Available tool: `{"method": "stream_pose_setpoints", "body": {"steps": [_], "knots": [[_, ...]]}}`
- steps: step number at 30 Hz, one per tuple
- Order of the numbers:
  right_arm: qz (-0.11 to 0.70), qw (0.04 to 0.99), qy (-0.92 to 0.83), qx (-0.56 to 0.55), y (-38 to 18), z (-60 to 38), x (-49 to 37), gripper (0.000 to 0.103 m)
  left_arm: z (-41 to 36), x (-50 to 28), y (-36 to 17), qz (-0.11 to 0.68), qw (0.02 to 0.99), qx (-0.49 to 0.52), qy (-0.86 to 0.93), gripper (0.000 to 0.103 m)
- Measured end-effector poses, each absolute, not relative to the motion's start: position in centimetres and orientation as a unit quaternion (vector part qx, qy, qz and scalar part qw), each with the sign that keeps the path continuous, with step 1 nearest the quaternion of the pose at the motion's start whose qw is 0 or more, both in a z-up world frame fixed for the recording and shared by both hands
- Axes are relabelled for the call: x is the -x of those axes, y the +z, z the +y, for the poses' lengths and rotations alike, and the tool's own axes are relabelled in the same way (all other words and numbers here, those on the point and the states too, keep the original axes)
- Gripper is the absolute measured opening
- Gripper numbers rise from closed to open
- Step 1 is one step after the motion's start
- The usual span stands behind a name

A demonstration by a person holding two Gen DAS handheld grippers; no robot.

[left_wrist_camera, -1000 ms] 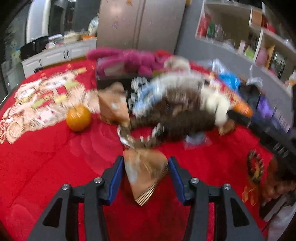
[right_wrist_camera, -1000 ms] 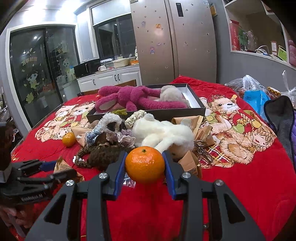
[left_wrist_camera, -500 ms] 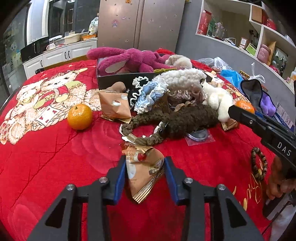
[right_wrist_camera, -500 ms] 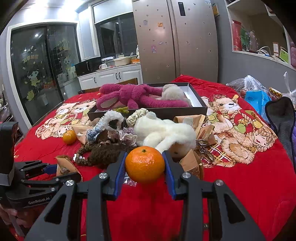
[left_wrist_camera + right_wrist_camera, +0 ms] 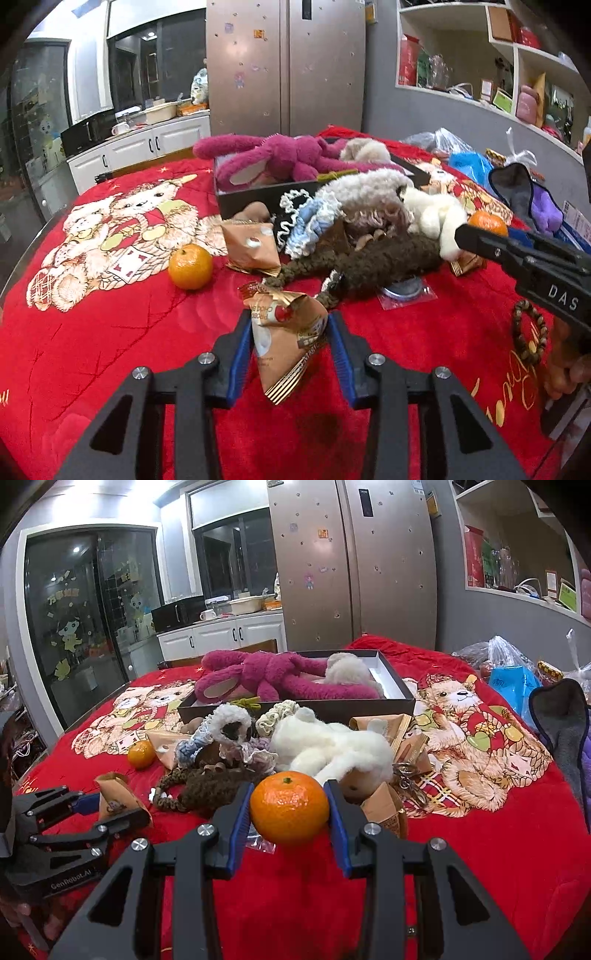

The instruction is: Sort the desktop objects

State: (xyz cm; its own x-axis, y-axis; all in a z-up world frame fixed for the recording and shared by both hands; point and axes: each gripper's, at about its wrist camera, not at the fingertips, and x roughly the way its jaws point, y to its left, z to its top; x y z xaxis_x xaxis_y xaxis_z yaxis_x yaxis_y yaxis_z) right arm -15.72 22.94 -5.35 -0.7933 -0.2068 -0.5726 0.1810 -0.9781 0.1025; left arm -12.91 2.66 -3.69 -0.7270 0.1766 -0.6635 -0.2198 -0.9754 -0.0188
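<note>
My left gripper (image 5: 290, 321) is shut on a brown foil snack packet (image 5: 284, 339), just above the red tablecloth (image 5: 110, 350). In the right wrist view the same packet (image 5: 118, 797) sits in the left gripper (image 5: 99, 812) at the lower left. My right gripper (image 5: 290, 786) is shut on an orange (image 5: 290, 806), with both blue pads against its sides. From the left wrist view, the right gripper (image 5: 480, 240) comes in from the right with that orange (image 5: 487, 223). A second orange (image 5: 190, 266) lies loose on the cloth.
A black box (image 5: 236, 197) at the back holds a pink plush rabbit (image 5: 280, 158). In front of it lies a pile of fluffy hair ties, a white plush (image 5: 332, 749) and more brown packets (image 5: 251, 245). A bead bracelet (image 5: 530, 332) lies at the right.
The left jaws have narrowed onto the snack packet, and the left view has gone from blurred to steady and tilted up a little. The right gripper and its orange have not moved.
</note>
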Motion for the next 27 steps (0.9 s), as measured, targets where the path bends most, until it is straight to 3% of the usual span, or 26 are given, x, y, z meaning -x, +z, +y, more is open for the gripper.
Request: {"method": "stream_pose_setpoints", "body": {"steps": [14,27], "knots": [[-0.027,0.102,-0.959,-0.265,-4.1,23.0,14.8,0.039,1.9,11.4,-1.6,0.026,0.083,0.262,0.961,0.04],[-0.019,0.113,-0.962,-0.248,-4.1,21.3,14.0,0.039,1.6,11.6,-1.7,0.023,0.074,0.267,0.96,0.04]]}}
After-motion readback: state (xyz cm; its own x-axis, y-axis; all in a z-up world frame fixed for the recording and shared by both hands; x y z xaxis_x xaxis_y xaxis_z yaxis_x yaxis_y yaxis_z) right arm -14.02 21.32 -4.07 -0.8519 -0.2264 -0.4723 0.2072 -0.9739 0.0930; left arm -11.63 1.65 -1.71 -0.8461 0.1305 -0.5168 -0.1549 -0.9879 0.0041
